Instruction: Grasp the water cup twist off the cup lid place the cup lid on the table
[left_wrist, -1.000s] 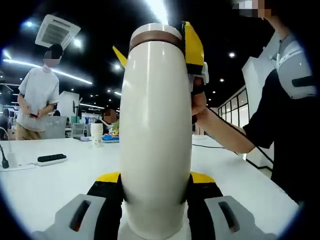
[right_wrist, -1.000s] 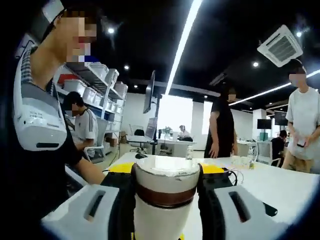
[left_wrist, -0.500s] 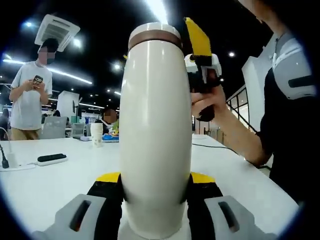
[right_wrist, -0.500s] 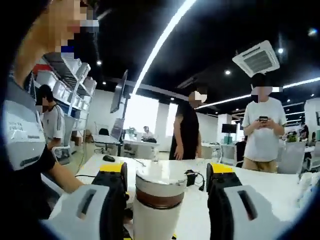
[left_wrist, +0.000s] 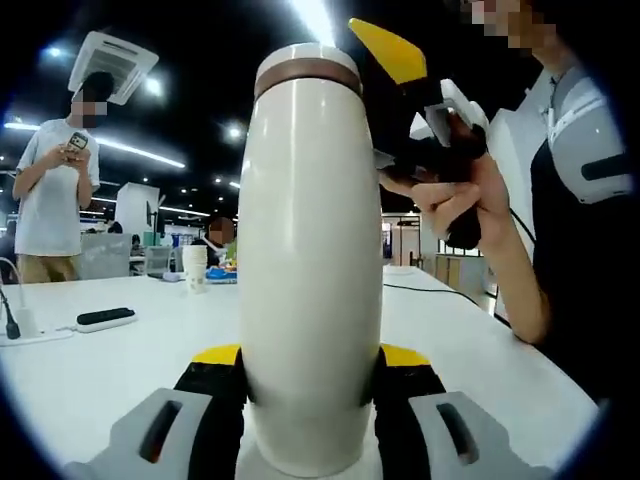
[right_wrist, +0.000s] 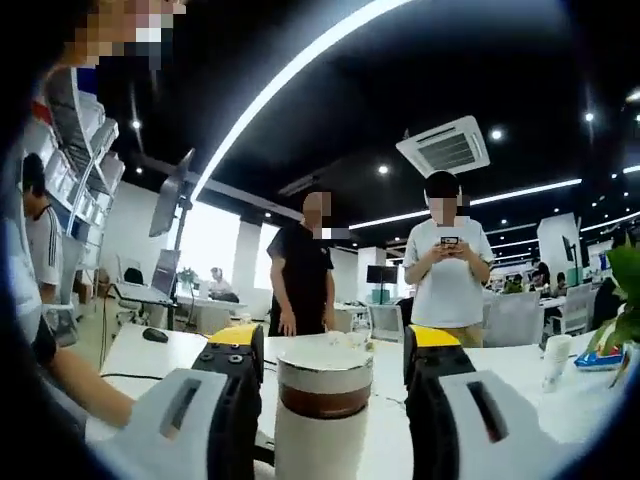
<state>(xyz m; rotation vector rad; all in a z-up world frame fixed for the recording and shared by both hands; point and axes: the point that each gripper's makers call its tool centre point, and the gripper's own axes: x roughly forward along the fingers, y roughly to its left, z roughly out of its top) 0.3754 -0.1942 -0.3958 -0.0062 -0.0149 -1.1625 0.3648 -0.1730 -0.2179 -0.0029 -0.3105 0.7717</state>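
A tall cream water cup (left_wrist: 310, 280) with a brown band and a white lid (left_wrist: 305, 58) stands upright between the jaws of my left gripper (left_wrist: 310, 356), which is shut on its lower body. To the upper right of the lid, a hand holds my right gripper, and its yellow fingertip (left_wrist: 390, 52) sits off the lid. In the right gripper view the lid (right_wrist: 322, 356) and the brown band (right_wrist: 322, 400) lie between the jaws of my right gripper (right_wrist: 333, 342). That gripper is open, with gaps on both sides of the cup.
The white table (left_wrist: 90, 370) carries a black power strip (left_wrist: 103, 318) and a paper cup (left_wrist: 193, 268) at the far left. A person's hand (left_wrist: 455, 195) and arm are close on the right. Two people (right_wrist: 445, 270) stand beyond the table, and a plant (right_wrist: 625, 320) is at right.
My right gripper has let go of the lid, opened, and drawn back and up from the cup top. The lid stays on the cup. The left gripper keeps its hold.
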